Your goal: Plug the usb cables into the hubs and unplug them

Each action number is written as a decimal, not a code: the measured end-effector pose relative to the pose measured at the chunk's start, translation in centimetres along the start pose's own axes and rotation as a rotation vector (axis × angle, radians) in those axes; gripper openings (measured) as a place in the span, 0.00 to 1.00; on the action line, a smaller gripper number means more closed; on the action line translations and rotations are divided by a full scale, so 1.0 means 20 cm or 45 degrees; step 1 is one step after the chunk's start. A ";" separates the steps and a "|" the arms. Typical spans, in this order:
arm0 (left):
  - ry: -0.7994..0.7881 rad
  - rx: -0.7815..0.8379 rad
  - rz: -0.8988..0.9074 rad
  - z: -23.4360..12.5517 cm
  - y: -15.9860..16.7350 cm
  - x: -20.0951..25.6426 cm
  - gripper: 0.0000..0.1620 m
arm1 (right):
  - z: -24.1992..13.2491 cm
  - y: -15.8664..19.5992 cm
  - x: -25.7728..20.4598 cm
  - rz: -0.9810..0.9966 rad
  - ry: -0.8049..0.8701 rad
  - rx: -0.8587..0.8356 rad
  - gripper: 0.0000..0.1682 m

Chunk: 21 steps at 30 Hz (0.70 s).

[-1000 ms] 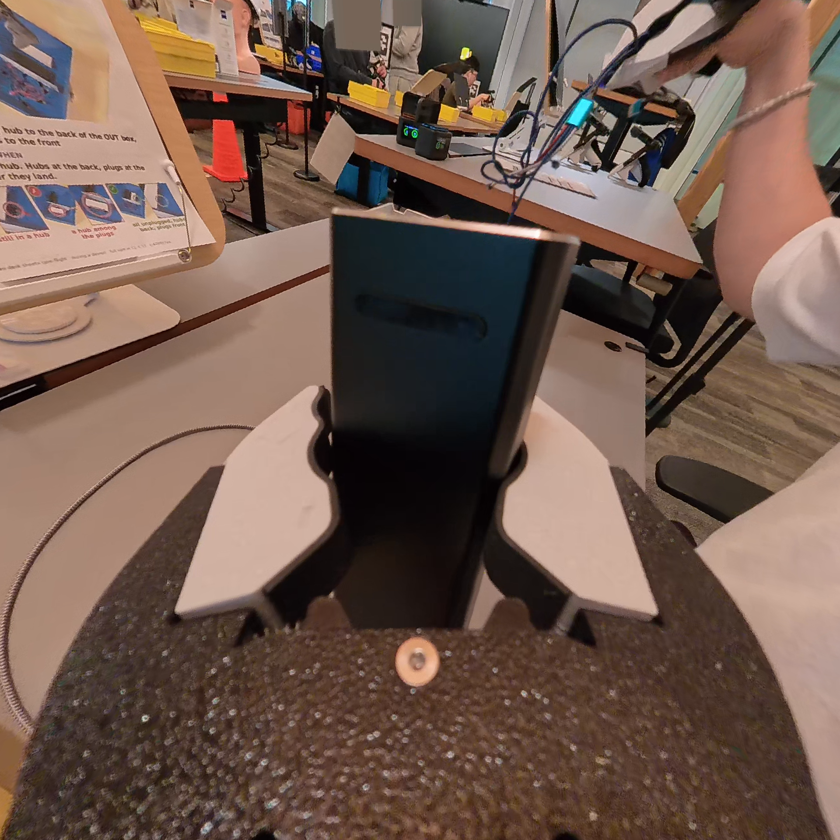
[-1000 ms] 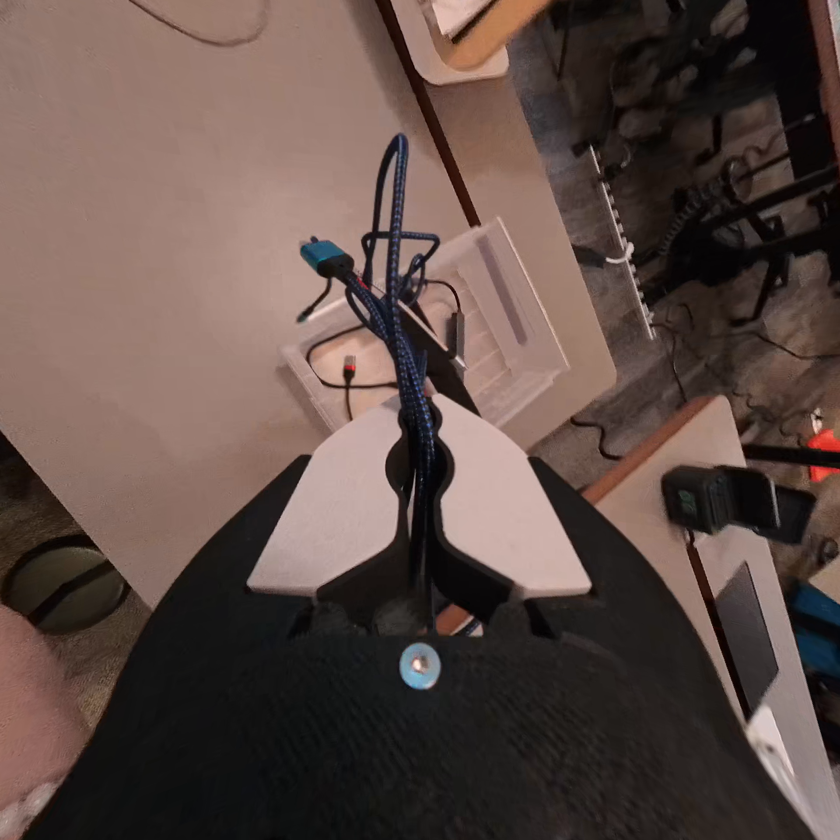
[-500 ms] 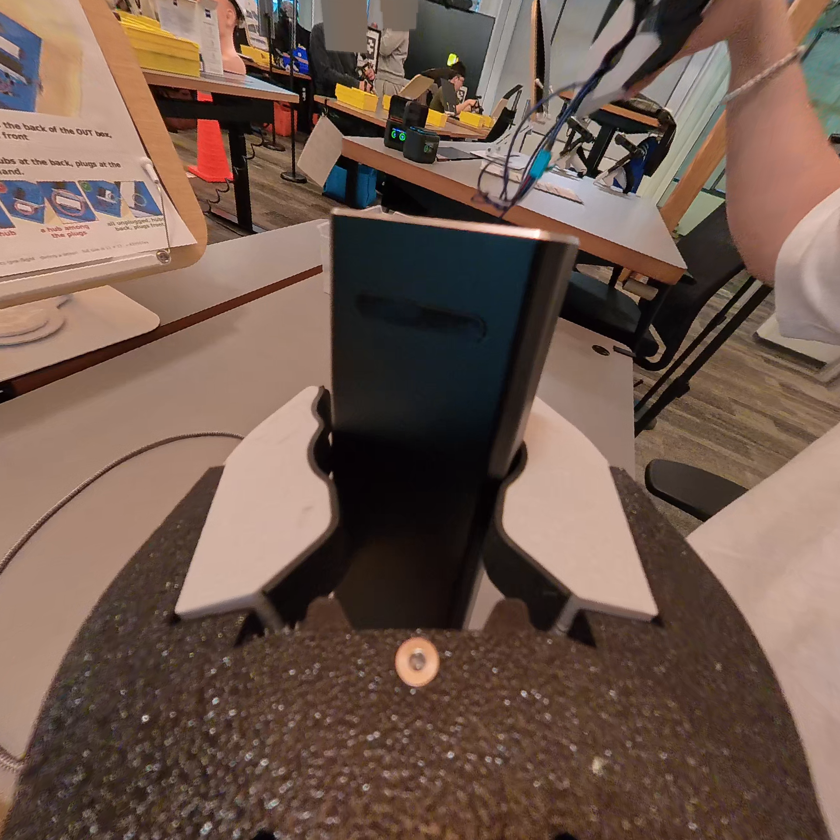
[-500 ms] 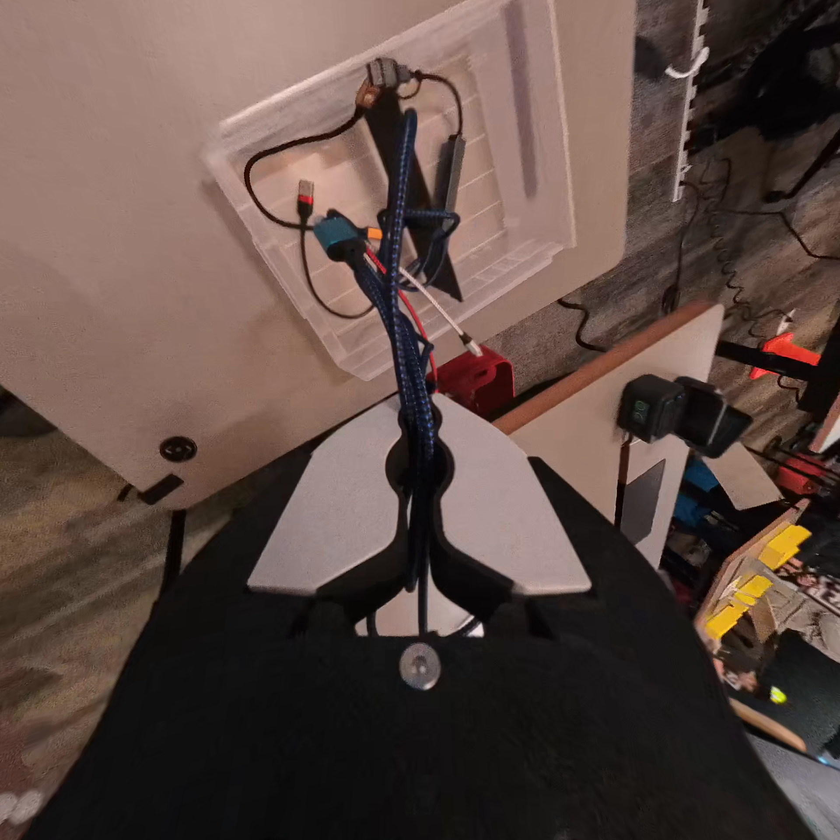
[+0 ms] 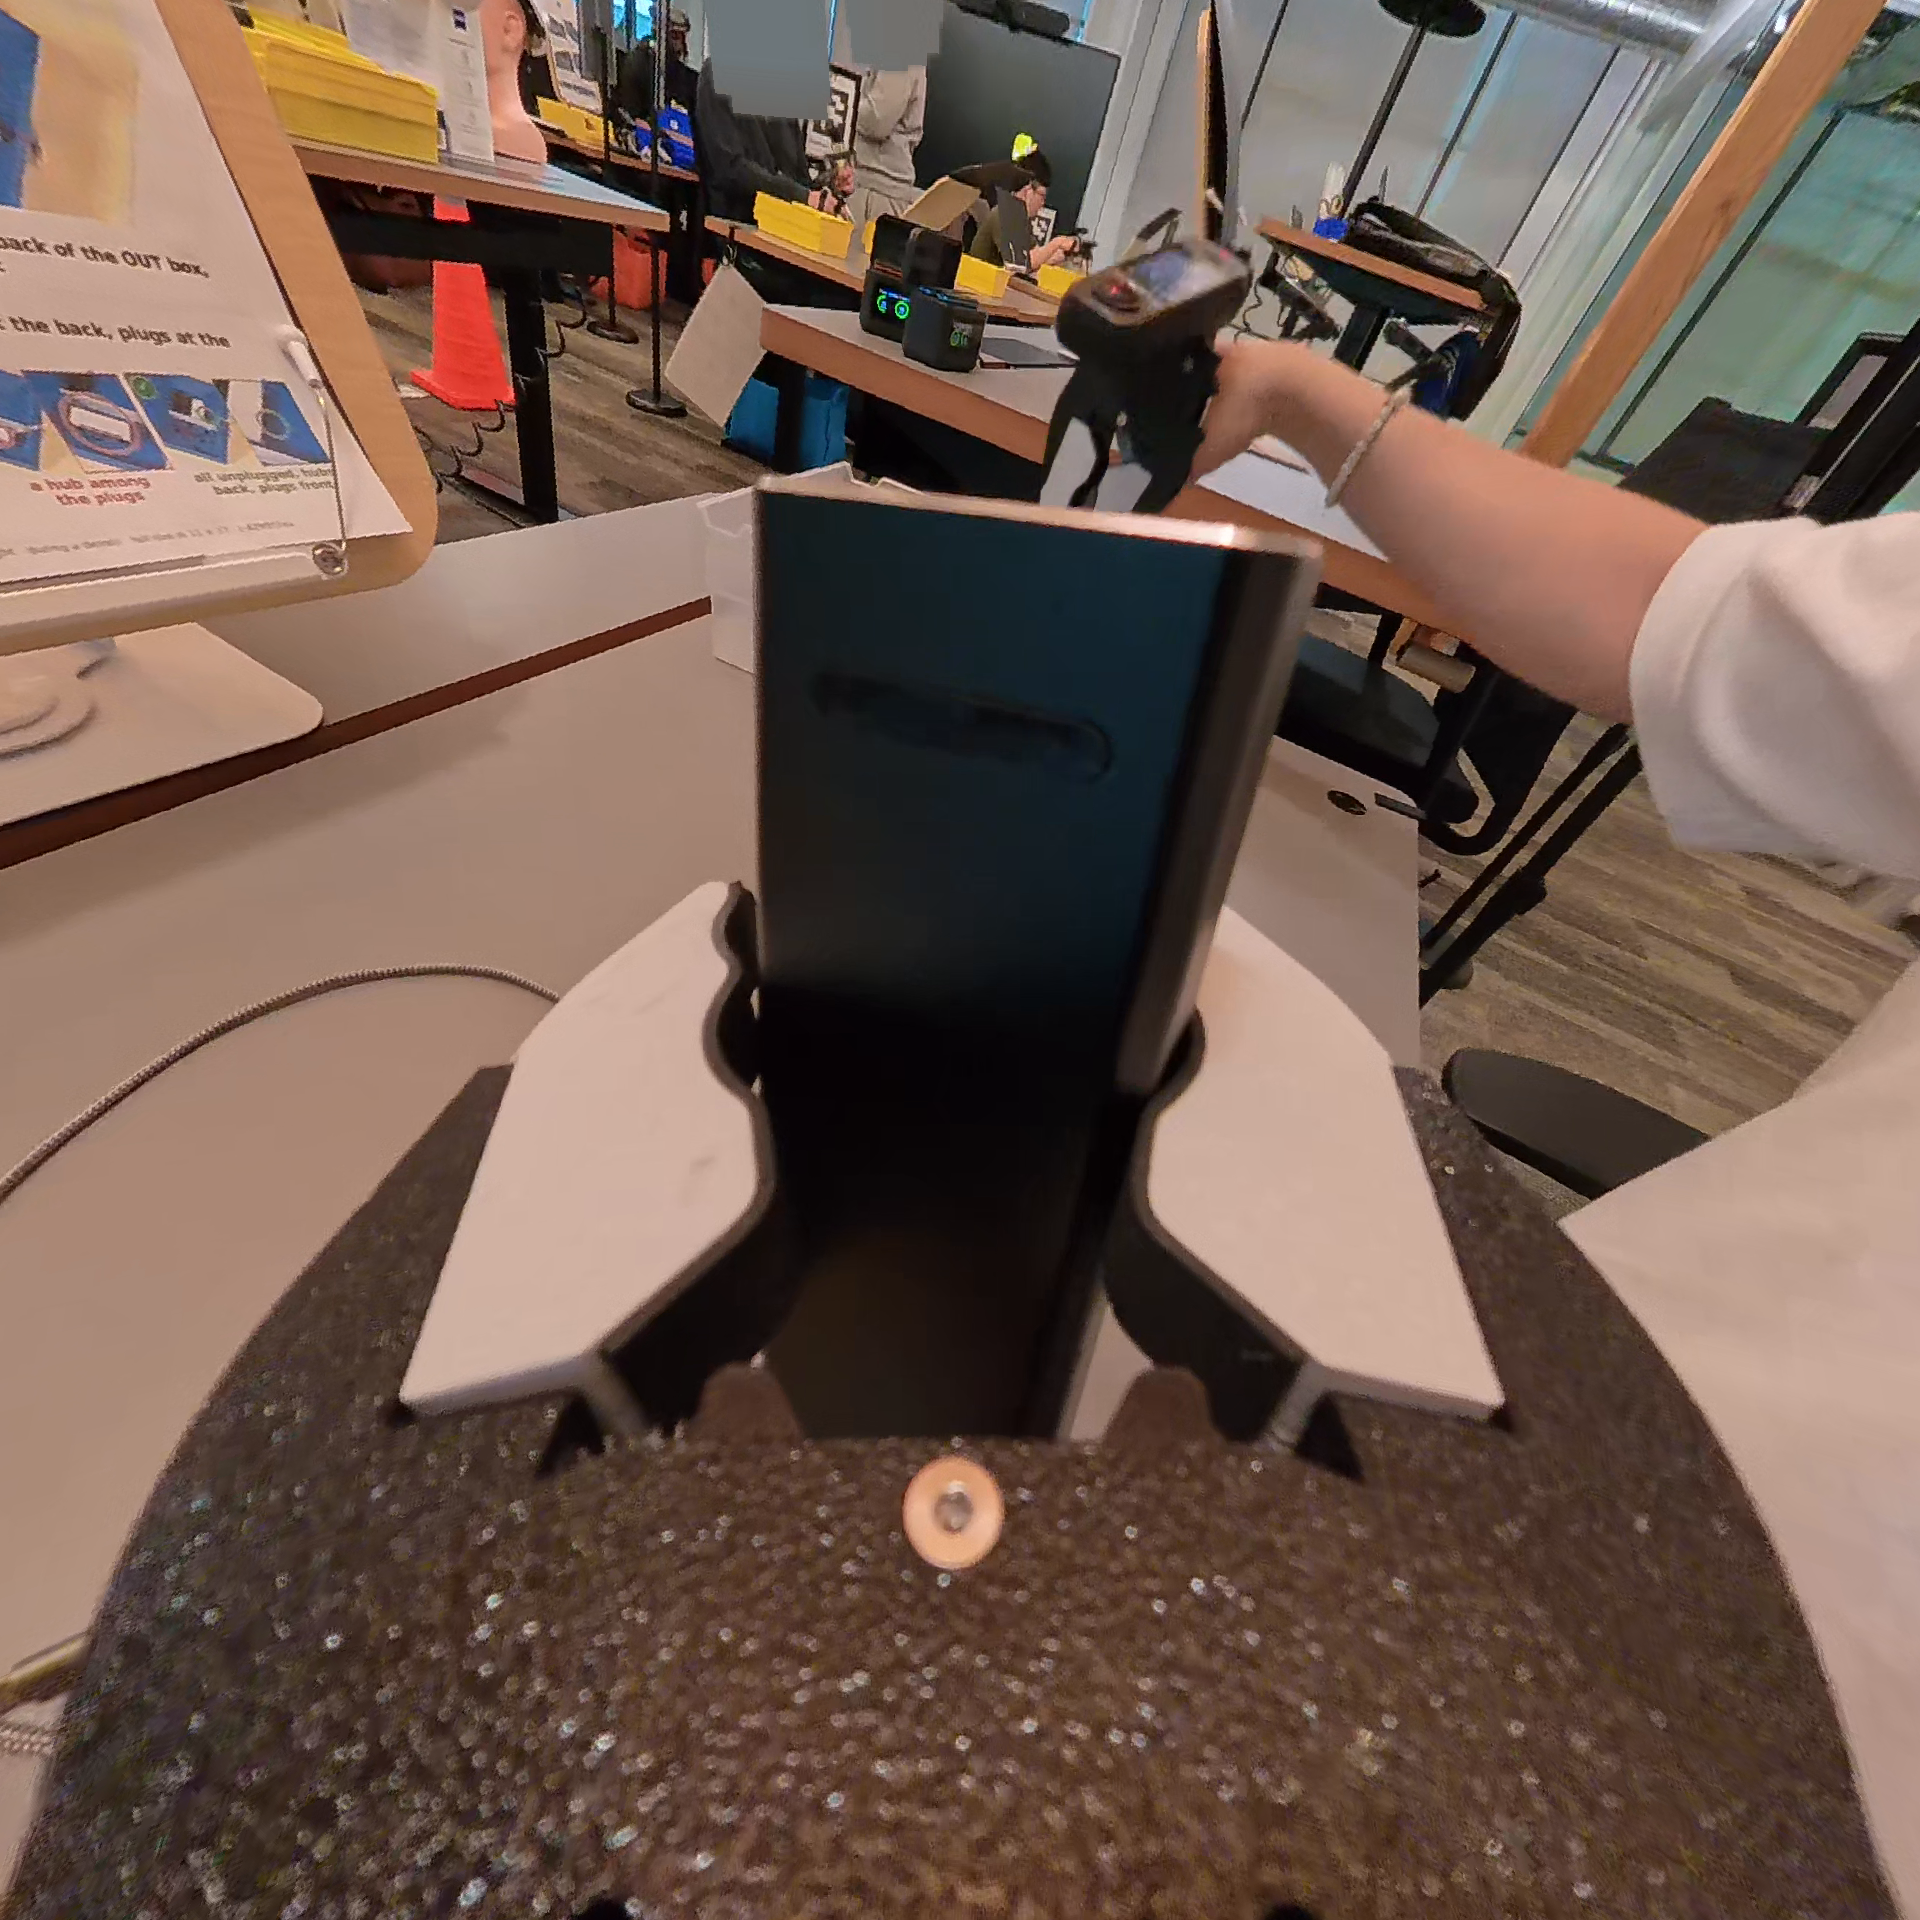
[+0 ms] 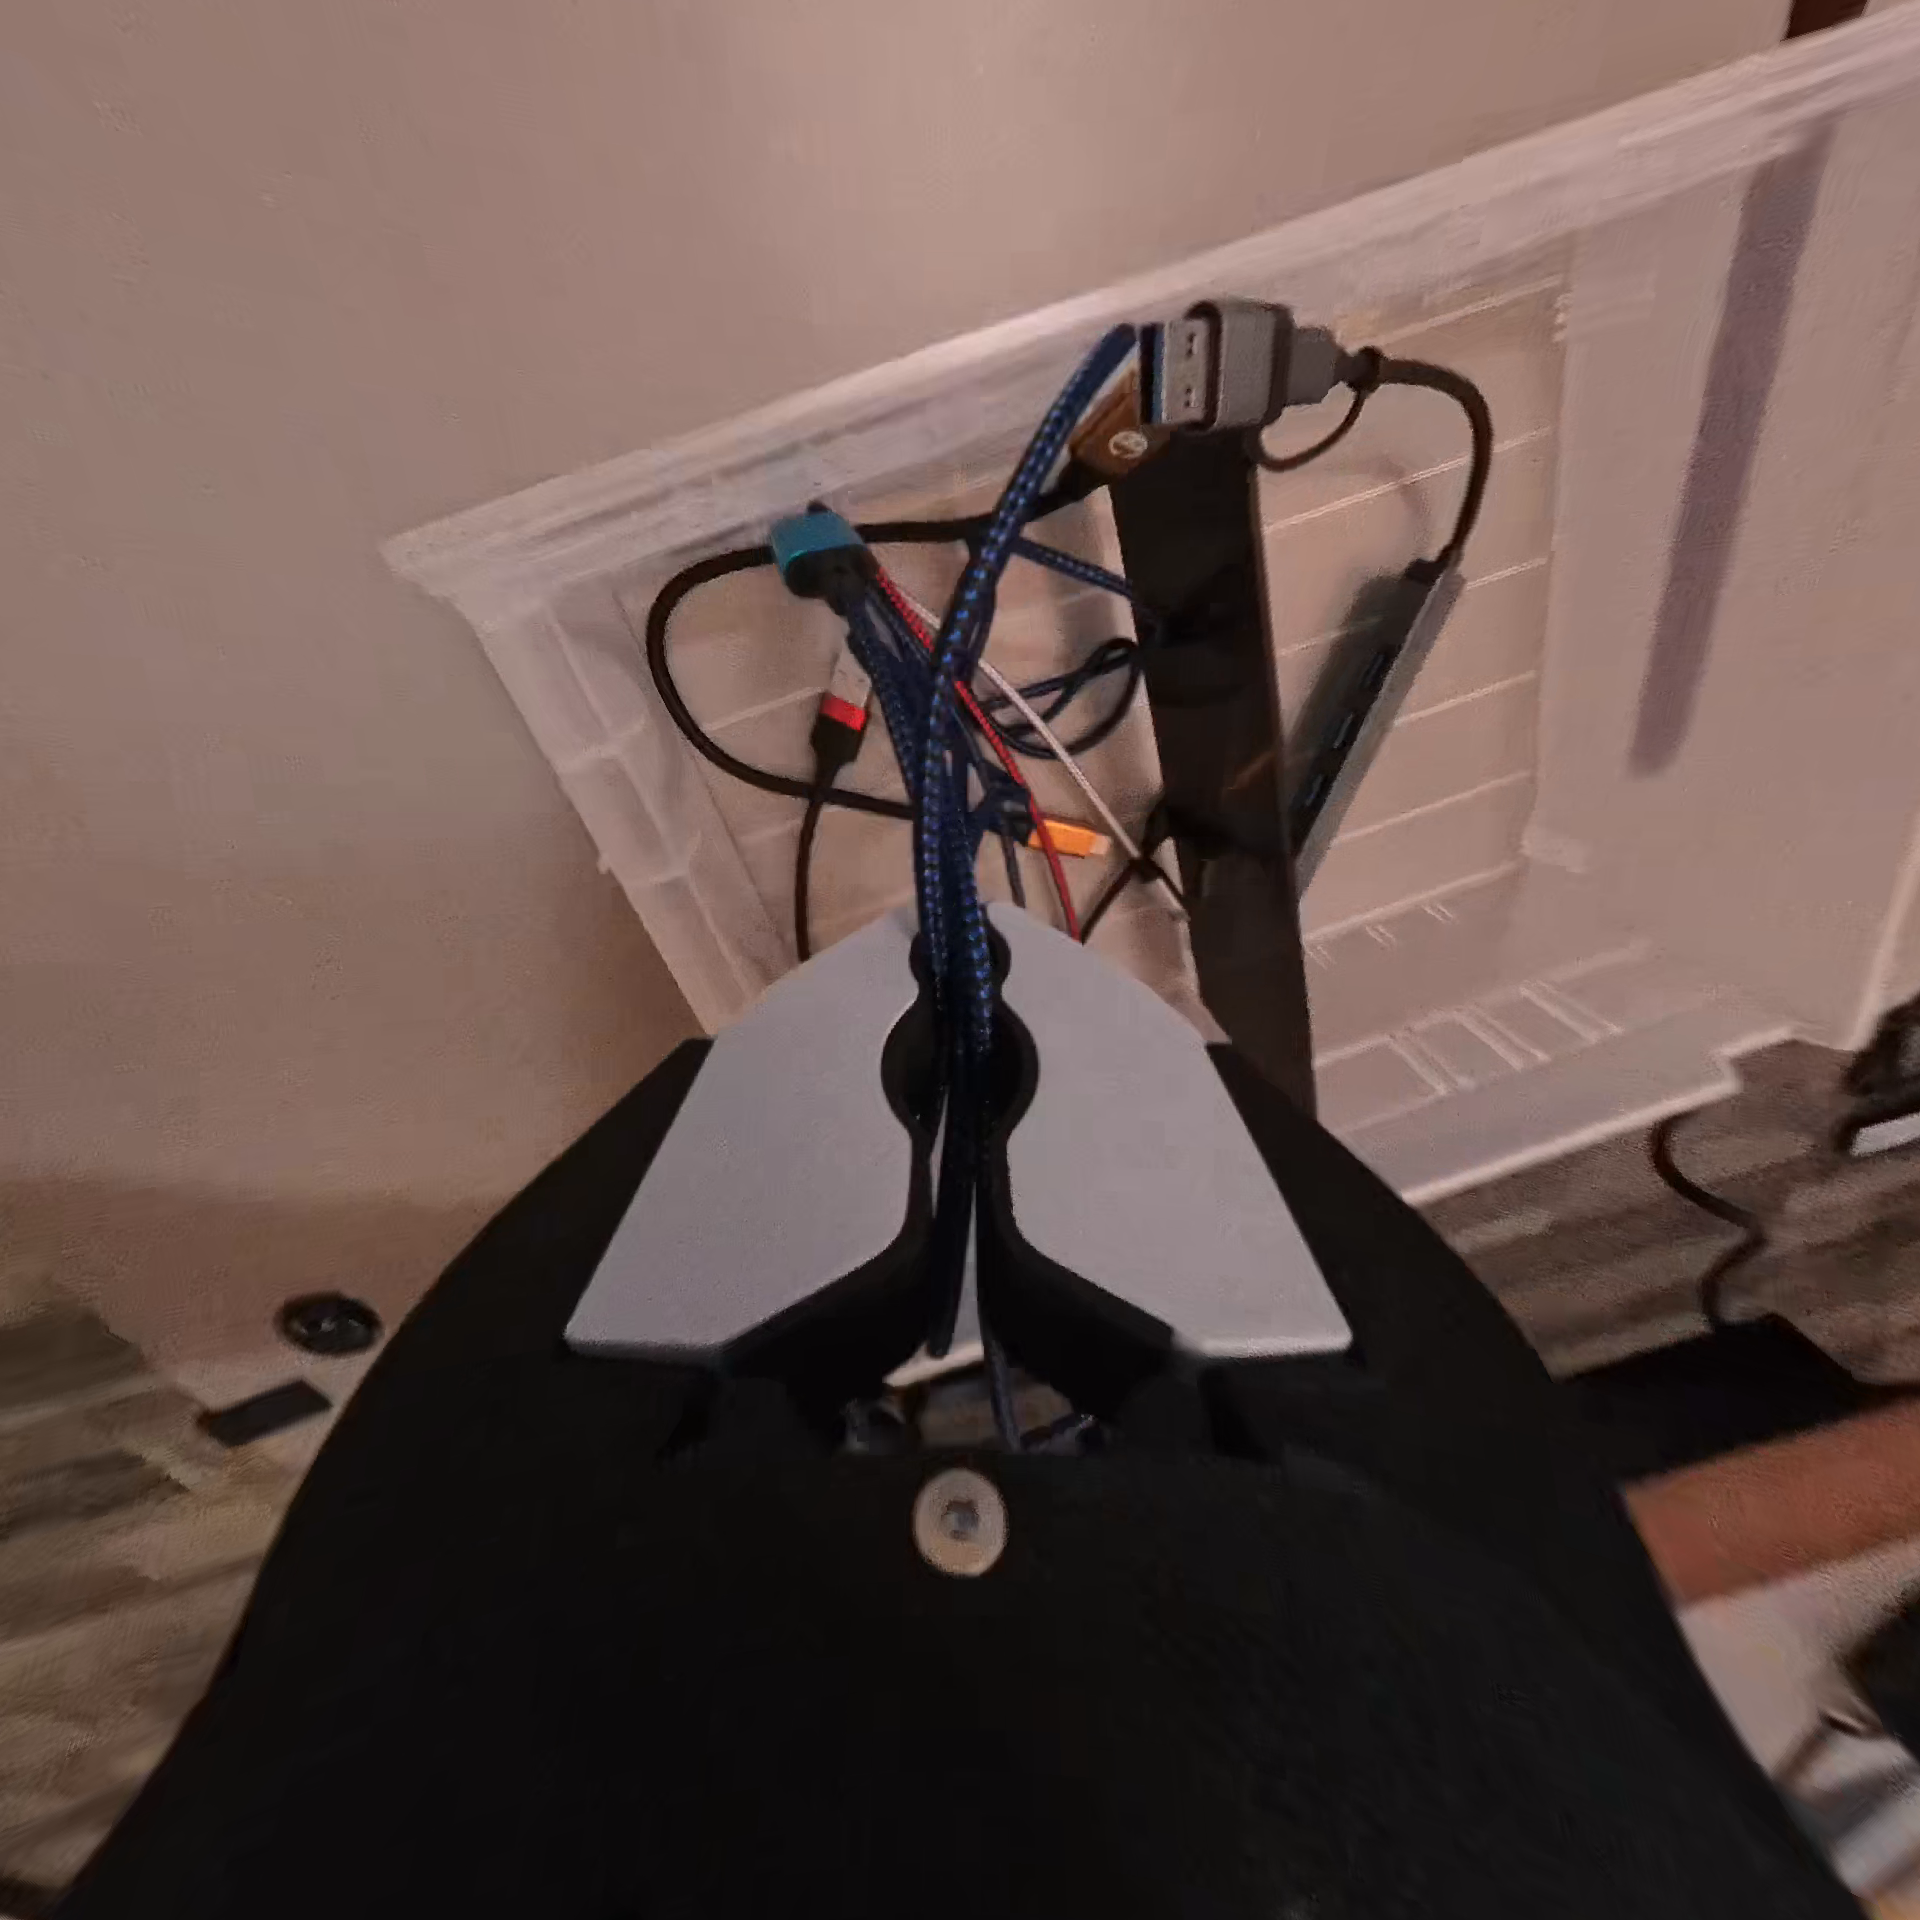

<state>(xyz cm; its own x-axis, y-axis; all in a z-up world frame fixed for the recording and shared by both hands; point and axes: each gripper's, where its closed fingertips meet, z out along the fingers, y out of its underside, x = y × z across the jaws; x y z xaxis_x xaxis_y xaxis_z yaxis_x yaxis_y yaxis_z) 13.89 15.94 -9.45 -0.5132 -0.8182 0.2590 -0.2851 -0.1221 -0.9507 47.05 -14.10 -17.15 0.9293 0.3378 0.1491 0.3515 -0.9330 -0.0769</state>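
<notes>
Left gripper clamped on a dark, flat, upright hub, fingers pressed against both of its sides; hub held above a grey table, with one long slot visible on its broad face. Right gripper closed on a bundle of blue braided cable, strands pinched between the grey fingers and running forward out of the tips. Teal plug hanging at the far end of one blue strand, over a white plastic tray seen from above. Inside the tray: a black cable looped along the left side and ending in a red plug; an orange plug near the centre; a thin white cable and a thin red one crossing beneath the blue bundle. Slim grey hub lying in the tray at right, its black lead curving up to a silver USB plug near the tray's far rim. Dark flat bar standing between camera and tray; identity not determinable from this view. In the left wrist view, right gripper visible farther off, held in a hand above the tray's position, arm in a white sleeve. Instruction sheet on a wooden stand at upper left.
</notes>
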 end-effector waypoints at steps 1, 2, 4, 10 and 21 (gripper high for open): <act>-0.001 0.000 -0.002 0.00 0.00 0.00 0.45 | 0.05 0.00 -0.01 0.055 -0.015 0.070 0.02; 0.000 0.000 -0.001 -0.01 0.00 0.00 0.45 | 0.08 -0.01 -0.01 0.103 -0.008 0.174 0.02; 0.005 -0.001 -0.002 -0.01 0.00 0.00 0.45 | 0.10 -0.06 0.01 0.216 0.001 0.427 0.02; 0.038 0.003 0.004 0.03 0.00 0.02 0.45 | 0.19 0.00 0.09 0.446 0.159 0.695 0.07; 0.064 0.002 -0.005 0.05 0.02 0.05 0.45 | 0.17 0.31 -0.02 0.440 0.337 0.375 0.48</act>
<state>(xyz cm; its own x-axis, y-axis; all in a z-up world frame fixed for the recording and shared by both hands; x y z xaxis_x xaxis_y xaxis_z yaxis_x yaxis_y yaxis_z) 14.07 14.56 -9.73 -0.5522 -0.7886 0.2706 -0.2857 -0.1260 -0.9500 49.35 -19.64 -21.00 0.9496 -0.0621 0.3072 0.0816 -0.8974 -0.4336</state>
